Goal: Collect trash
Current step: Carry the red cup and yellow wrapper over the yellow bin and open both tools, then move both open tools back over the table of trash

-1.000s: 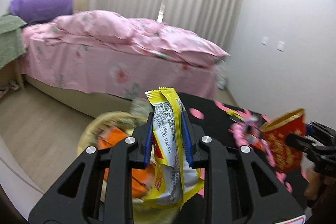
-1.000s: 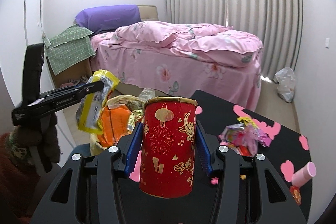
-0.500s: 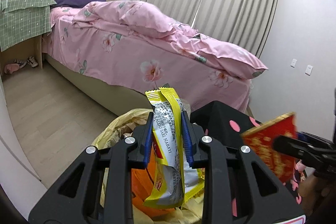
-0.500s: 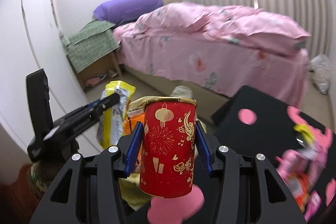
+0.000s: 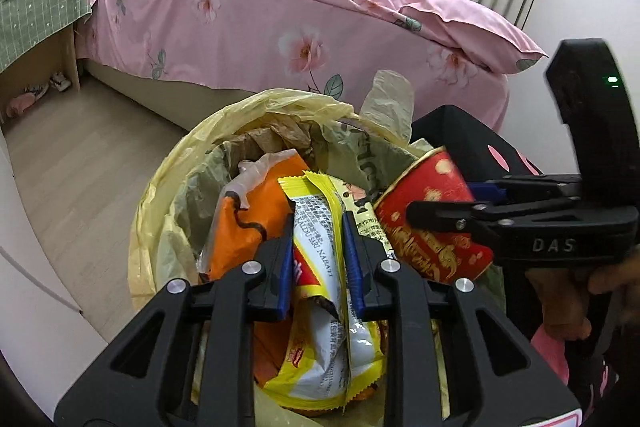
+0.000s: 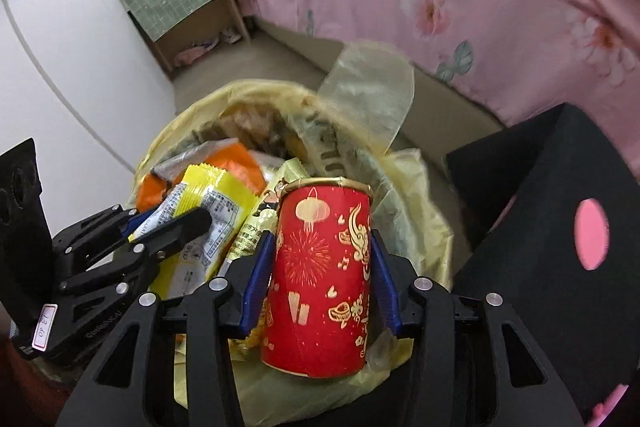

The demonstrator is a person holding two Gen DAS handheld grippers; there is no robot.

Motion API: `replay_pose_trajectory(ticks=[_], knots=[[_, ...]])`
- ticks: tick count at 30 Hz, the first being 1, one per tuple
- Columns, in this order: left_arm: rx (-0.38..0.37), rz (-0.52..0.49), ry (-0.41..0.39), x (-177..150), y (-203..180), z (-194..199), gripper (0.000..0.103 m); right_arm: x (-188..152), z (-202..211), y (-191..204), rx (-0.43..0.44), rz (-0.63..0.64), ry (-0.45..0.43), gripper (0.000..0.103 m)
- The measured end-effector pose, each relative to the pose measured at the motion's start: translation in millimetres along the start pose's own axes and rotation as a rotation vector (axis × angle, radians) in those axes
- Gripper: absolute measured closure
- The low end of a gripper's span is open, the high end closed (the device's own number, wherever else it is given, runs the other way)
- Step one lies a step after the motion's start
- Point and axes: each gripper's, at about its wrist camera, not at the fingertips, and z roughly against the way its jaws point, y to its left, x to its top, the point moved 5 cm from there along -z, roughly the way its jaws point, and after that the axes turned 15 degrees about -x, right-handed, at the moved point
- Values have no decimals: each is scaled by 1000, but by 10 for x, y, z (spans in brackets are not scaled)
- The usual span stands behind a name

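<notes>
My left gripper (image 5: 317, 225) is shut on a yellow and white snack wrapper (image 5: 316, 359), its jaws closing a little on it. It holds the wrapper over the mouth of a yellow trash bag (image 5: 168, 187). My right gripper (image 6: 321, 239) is shut on a red can with gold patterns (image 6: 324, 279), jaws also closing slightly, above the bag's near right rim (image 6: 416, 211). In the left wrist view the red can (image 5: 424, 183) tilts over the bag. An orange packet (image 5: 248, 223) and other wrappers lie inside the bag.
A black table with pink spots (image 6: 560, 227) stands right of the bag. Behind it is a bed with pink floral covers (image 5: 280, 27). A nightstand under a green checked cloth (image 5: 36, 7) is at the far left. A hand (image 5: 568, 307) holds the right gripper.
Both grippers have come down and in over the trash bag, still holding the wrapper and the red can. The right one swung left, away from the black table.
</notes>
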Motion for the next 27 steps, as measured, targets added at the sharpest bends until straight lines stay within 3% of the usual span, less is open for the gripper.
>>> replay_pose_trajectory(ticks=[8,12,17,19,23,27], knots=[[-59,74,22,-1,46,24,82,31,-39,31,8,6,15,59],[-99,147,-18,105,107,93,82,5,84,-15,15,-35,-40,59],[-122,146,-61,245,20,153,80,-20,247,-55,18,-99,-117,53],[-133,167,-77,263,32,204,76,-36,296,-97,35,-141,-128,49],[-110,192,-108,311,62,336,51,-102,363,-168,36,-175,-120,49],[-40,166,-127,357,49,465,48,-167,522,-144,3,-145,-143,49]])
